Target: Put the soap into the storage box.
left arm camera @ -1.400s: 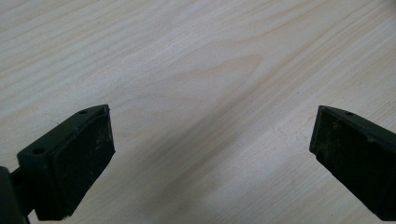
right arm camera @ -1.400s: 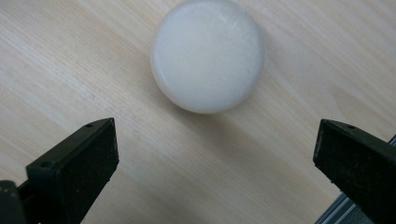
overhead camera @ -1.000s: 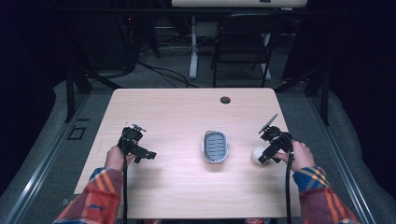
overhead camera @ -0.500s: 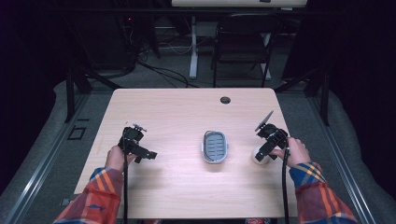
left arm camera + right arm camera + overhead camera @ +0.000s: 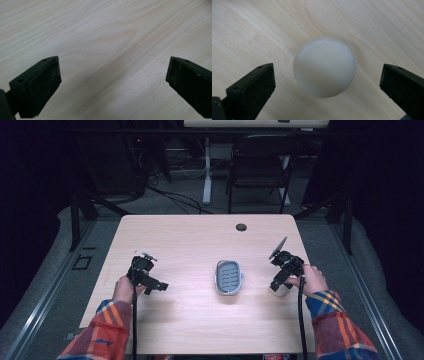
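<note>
A round white soap-like object (image 5: 324,66) lies on the wooden table, straight between the jaws of my right gripper (image 5: 327,85), which stands open and clear of it on both sides. In the high view that white object (image 5: 280,290) peeks out under the right gripper (image 5: 276,282) at the table's right side. A grey oval soap dish (image 5: 228,277) with a ridged inside sits at the table's middle. My left gripper (image 5: 157,285) is at the left side, open over bare wood (image 5: 107,50) with nothing between its jaws.
The light wooden table (image 5: 190,240) has a round cable hole (image 5: 241,227) near its far edge. A dark chair (image 5: 257,170) and a desk leg stand beyond the table. Plaid sleeves come in from the bottom edge.
My right gripper has shifted over the white object, which now shows mostly beneath it. The left gripper has stayed put.
</note>
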Action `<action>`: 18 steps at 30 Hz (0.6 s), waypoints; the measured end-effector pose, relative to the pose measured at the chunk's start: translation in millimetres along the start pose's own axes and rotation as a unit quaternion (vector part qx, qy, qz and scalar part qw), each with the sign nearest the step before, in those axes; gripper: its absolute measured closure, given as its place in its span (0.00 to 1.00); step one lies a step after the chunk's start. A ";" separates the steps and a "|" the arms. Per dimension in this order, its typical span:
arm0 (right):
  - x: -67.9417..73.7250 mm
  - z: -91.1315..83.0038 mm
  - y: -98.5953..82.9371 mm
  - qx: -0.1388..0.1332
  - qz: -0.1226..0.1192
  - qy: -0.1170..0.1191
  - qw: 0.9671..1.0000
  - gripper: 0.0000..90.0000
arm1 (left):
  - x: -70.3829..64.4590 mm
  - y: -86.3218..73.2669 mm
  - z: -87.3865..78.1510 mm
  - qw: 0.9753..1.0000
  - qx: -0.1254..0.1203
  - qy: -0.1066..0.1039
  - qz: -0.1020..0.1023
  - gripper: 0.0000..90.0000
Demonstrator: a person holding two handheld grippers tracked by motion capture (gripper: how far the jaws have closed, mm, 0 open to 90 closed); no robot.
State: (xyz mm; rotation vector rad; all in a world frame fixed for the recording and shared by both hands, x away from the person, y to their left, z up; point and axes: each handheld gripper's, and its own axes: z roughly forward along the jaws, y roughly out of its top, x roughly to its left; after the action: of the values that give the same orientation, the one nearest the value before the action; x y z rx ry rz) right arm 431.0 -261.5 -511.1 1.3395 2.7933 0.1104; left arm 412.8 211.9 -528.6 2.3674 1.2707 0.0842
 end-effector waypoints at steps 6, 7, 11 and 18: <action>2.4 5.7 4.3 0.008 -0.002 -0.001 1.000 0.00 | -0.5 0.1 -0.2 1.000 -0.001 -0.002 0.001 0.00; 3.1 7.7 5.7 0.014 -0.001 0.000 1.000 0.00 | 0.2 0.3 -0.2 1.000 0.000 -0.001 0.003 0.00; 5.0 16.1 6.0 0.010 0.011 -0.003 1.000 0.00 | -0.6 0.6 -0.7 1.000 0.001 -0.001 0.007 0.00; 6.2 20.4 8.4 0.042 -0.005 -0.006 0.999 0.04 | -1.8 0.2 -1.5 1.000 0.000 -0.002 0.003 0.00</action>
State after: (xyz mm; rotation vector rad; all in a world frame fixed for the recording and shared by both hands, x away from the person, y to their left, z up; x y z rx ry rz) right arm 435.1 -250.5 -530.9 1.3393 2.8235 -0.0169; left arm 411.6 211.0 -526.9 2.3707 1.2611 0.0828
